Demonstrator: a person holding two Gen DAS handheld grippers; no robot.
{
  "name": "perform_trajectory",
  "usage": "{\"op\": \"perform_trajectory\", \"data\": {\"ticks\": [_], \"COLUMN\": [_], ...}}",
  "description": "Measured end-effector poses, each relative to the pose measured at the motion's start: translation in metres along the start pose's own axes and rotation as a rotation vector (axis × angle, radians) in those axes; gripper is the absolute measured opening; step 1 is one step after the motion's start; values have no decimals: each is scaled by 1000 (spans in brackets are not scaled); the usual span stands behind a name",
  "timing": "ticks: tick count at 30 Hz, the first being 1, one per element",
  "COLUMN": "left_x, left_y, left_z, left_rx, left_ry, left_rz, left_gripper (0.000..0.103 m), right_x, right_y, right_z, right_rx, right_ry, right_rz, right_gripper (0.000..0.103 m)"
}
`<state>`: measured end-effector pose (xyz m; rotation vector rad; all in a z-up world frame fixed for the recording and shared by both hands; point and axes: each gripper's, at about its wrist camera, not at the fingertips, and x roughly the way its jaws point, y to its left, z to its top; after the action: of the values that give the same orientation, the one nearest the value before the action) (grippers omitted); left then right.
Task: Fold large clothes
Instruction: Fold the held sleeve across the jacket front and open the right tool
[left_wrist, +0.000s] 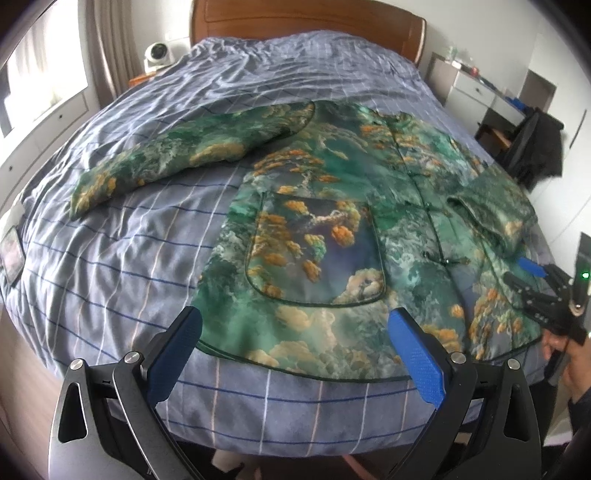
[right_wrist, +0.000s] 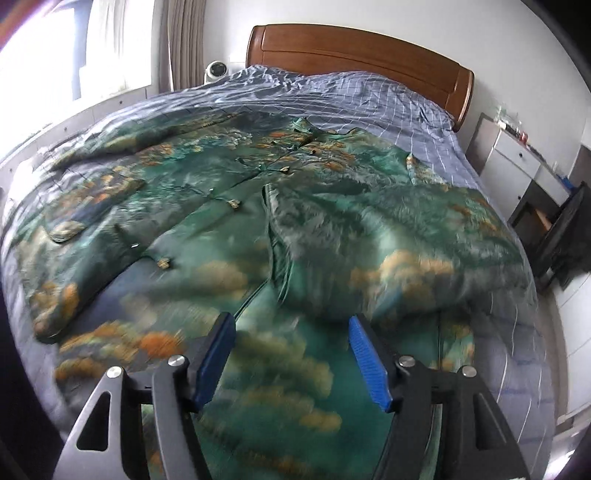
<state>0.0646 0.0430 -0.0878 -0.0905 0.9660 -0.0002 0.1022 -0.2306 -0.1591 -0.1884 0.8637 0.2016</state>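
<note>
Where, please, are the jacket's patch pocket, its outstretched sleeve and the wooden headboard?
patch pocket (left_wrist: 314, 251): left wrist view, pocket's middle.
outstretched sleeve (left_wrist: 177, 155): left wrist view, mid-sleeve.
wooden headboard (right_wrist: 362, 55): right wrist view, centre panel.

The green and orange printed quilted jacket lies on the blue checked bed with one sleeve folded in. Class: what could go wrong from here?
1. The folded right sleeve looks puffy and loose; with the right claw open above it, it may spring back.
2. The left sleeve lies far from the open left claw, so reaching may drag the green and orange printed quilted jacket askew.
3. The blue checked bed cover is wrinkled; folds may come out uneven.
</note>
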Motion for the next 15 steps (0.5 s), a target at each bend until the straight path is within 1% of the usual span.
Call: {"op": "perform_trajectory", "data": {"ticks": [4, 7, 10, 15], "left_x": [0, 2, 3, 3], "left_y": [-7, -10, -10, -4], "left_z": [-1, -2, -4, -4], "left_rx": [20, 27, 31, 15], "left_ry": [3, 8, 11, 10], "left_rz": [-8, -13, -13, -15], "left_gripper": [101, 101, 101, 101], "right_x": [-27, -43, -54, -63], "right_y": [-3, -3, -3, -7], "right_z": [-11, -16, -21, -24], "right_rx": [64, 83, 101, 178], "right_ry": [-31, -62, -82, -107], "right_rz": [0, -29, -57, -61], "right_gripper": [65, 65, 66, 66]}}
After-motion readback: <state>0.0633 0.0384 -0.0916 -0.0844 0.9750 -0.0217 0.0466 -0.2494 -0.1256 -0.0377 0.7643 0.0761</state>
